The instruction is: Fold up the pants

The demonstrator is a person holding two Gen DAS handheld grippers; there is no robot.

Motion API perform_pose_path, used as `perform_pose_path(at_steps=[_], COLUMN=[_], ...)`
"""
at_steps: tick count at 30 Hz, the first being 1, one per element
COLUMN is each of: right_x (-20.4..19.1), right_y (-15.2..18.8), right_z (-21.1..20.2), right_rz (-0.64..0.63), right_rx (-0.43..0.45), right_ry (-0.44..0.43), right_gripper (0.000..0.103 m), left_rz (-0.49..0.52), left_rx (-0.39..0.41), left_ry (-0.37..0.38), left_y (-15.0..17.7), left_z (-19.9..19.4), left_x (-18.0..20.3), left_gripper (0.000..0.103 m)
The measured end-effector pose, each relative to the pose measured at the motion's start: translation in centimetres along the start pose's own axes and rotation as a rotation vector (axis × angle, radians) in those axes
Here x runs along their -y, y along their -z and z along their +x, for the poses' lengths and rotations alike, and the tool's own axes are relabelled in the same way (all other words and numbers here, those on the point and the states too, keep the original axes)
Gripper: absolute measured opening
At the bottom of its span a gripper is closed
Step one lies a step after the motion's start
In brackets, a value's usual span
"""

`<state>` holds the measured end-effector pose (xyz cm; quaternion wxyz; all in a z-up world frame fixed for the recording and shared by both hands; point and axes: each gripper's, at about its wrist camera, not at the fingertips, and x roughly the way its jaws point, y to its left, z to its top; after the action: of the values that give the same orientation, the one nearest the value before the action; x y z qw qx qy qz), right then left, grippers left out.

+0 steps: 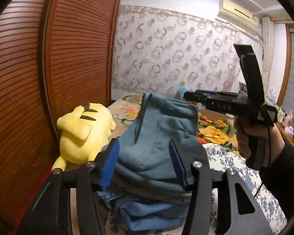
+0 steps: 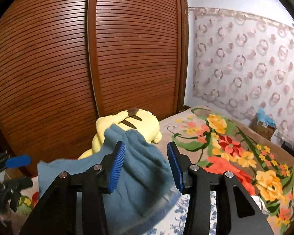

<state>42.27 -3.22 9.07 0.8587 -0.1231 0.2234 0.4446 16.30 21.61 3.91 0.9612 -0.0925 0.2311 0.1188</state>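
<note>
My left gripper (image 1: 145, 164) has its fingers spread apart, gripping nothing, over the bunched blue pants (image 1: 158, 137) on the bed (image 1: 221, 125). My right gripper (image 2: 146, 166) is likewise spread wide above the cloth. The yellow plush (image 1: 84, 131) lies left, touching the pants, near the wardrobe (image 1: 68, 49).

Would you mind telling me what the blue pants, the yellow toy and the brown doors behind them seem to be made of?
The pants look like soft fleece or brushed knit: matte, fuzzy surface with limp rounded folds. The yellow toy appears to be stuffed plush: short nap, puffy seams. The doors look like reddish-brown wood or wood veneer with a satin sheen, with fine horizontal slats; solid wood cannot be confirmed.
</note>
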Motion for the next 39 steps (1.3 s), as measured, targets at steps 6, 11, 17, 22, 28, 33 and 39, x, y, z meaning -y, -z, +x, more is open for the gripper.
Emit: perform_pose_path(at_steps=[6, 11, 17, 22, 28, 33, 39], right_x=[1.0, 1.7, 1.5, 0.9, -1.5, -3.2, -5.9], right_y=[1.8, 1.2, 1.2, 1.6, 2.8, 4.3, 6.4], right_z=[1.8, 4.4, 5.6, 3.1, -0.8, -4.3, -9.8], right_rz=[0.033, 0.08, 0.124, 0.173, 0.171, 0.182, 0.175], right_rx=[-0.069, -0.089, -0.08, -0.045, -0.016, -0.007, 0.027], right_ry=[0.044, 0.069, 0.063, 0.072, 0.061, 0.069, 0.134], right_gripper=[0.046, 0.046, 0.046, 0.046, 0.046, 0.046, 0.047], left_rz=[0.047, 0.055, 0.076, 0.08, 0.094, 0.116, 0.131], left_rx=[-0.055, -0.1, -0.11, -0.093, -0.071, -0.048, -0.016], left_ry=[-0.006, -0.04, -0.059, -0.057, -0.047, -0.031, 0.013], left_y=[0.8, 2.1, 2.6, 2.8, 2.8, 2.6, 2.7], left_z=[1.8, 3.1, 3.3, 2.8, 1.2, -0.5, -2.5], left_x=[1.1, 0.7, 0.9, 1.0, 1.3, 2.0, 3.3], left_gripper=[0.054, 0.054, 0.054, 0.054, 0.054, 0.054, 0.074])
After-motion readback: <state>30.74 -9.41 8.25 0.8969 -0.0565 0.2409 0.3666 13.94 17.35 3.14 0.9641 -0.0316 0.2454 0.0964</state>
